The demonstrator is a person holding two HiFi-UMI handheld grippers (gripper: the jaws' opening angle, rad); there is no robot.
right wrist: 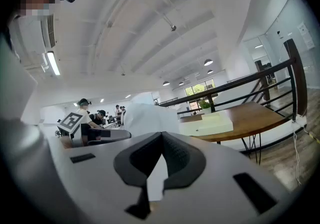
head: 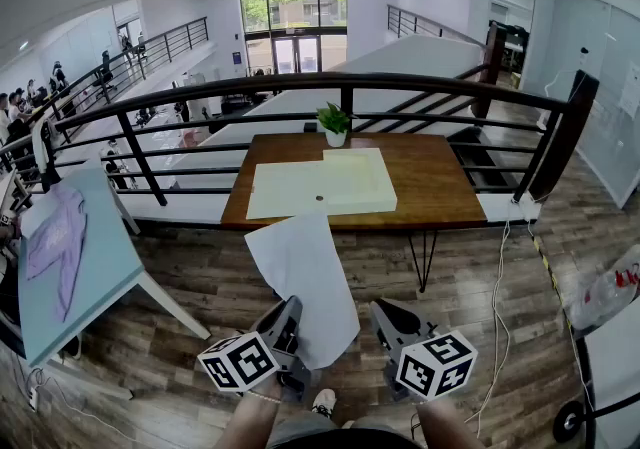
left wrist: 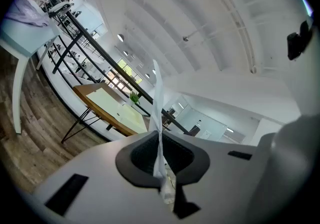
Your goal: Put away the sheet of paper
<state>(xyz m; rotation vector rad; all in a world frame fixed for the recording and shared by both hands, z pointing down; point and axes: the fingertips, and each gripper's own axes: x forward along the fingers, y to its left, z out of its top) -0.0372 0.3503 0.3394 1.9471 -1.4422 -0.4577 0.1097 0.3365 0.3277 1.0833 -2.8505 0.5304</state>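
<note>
The sheet of paper is white and hangs in the air over the wooden floor, a little short of the table. My left gripper is shut on its near edge. In the left gripper view the sheet stands edge-on, pinched between the dark pads of my left gripper. My right gripper is level beside the sheet's right edge, apart from it, jaws together. In the right gripper view the tips of my right gripper meet, and the sheet shows just beyond them to the left.
Ahead stands a wooden table with a pale yellow folder and a small potted plant, backed by a black railing. A tilted light-blue board with a purple cloth is at left. Cables trail on the floor at right.
</note>
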